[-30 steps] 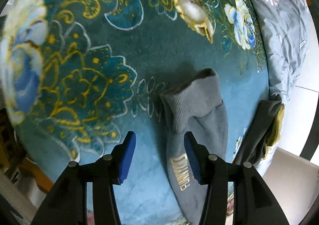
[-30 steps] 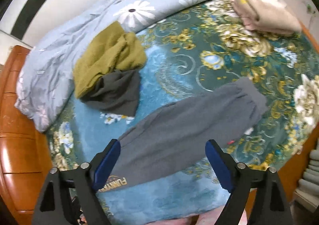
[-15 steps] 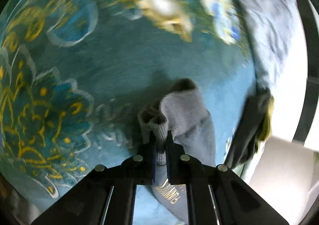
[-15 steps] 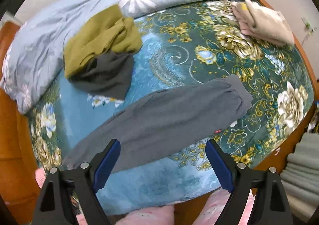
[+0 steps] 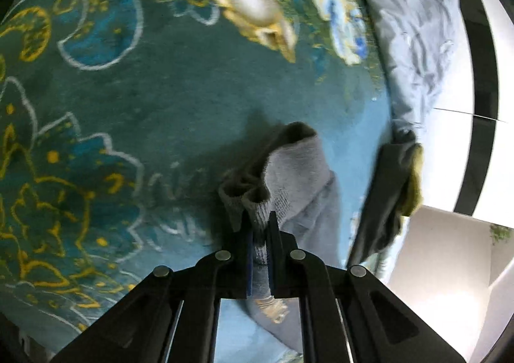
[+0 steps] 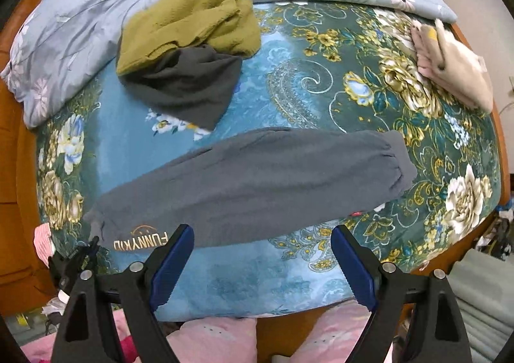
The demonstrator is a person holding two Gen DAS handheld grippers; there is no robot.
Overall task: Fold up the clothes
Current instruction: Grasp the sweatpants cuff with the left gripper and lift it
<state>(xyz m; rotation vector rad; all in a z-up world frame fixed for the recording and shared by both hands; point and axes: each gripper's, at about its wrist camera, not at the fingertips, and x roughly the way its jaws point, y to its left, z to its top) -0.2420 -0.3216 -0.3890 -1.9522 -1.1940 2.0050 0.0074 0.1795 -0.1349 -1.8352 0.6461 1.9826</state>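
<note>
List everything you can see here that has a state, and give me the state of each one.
Left gripper: shut on the grey trousers' ribbed cuff.
Right gripper: open, holding nothing.
Grey trousers: laid out flat and long, not yet folded.
Olive garment: crumpled.
Dark grey garment: crumpled, partly under the olive garment.
Beige garment: folded.

The right gripper (image 6: pixel 261 261) is hanging with its jaws wide apart and nothing between them, over the near edge of a teal floral blanket (image 6: pixel 298 80). Grey trousers (image 6: pixel 257 183) are lying stretched across the blanket, gold lettering at their left end. Behind them an olive garment (image 6: pixel 192 19) is resting partly on a dark grey one (image 6: pixel 186 83). A beige folded pile (image 6: pixel 456 64) is sitting far right, and a pale blue quilt (image 6: pixel 80 13) is bunching along the back.
</note>
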